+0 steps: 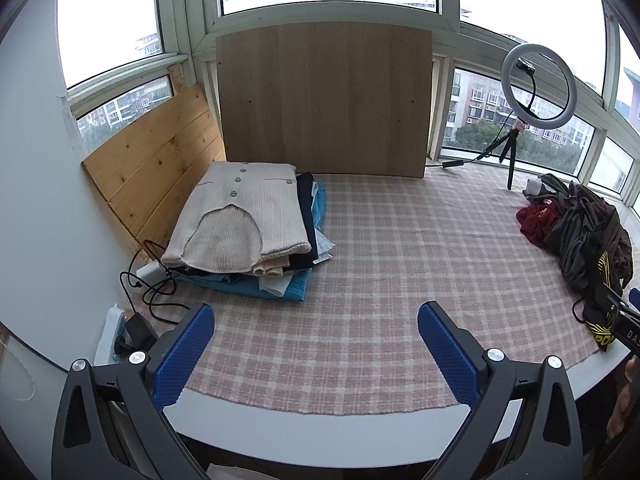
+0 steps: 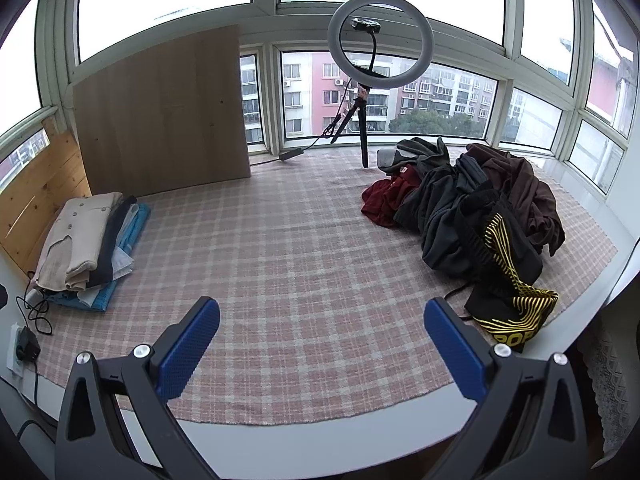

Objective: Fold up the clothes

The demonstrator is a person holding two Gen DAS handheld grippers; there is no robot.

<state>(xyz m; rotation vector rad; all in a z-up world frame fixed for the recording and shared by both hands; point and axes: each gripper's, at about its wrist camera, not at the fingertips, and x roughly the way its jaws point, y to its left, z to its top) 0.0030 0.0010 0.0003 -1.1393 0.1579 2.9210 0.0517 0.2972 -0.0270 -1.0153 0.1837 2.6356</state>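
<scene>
I see a plaid cloth over the white table, bay windows behind. Folded stack at 9 o'clock, unfolded pile at 2. Left gripper and right gripper both wide, empty.

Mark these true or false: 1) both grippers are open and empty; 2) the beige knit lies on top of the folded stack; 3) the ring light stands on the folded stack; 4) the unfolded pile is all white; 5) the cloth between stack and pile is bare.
1) True: the left gripper and right gripper both gape with nothing between the pads.
2) True: the beige knit tops the folded stack.
3) False: the ring light stands on its tripod by the window, apart from the stack.
4) False: the unfolded pile is dark, maroon and black with yellow stripes.
5) True: the checked cloth is bare there.
</scene>
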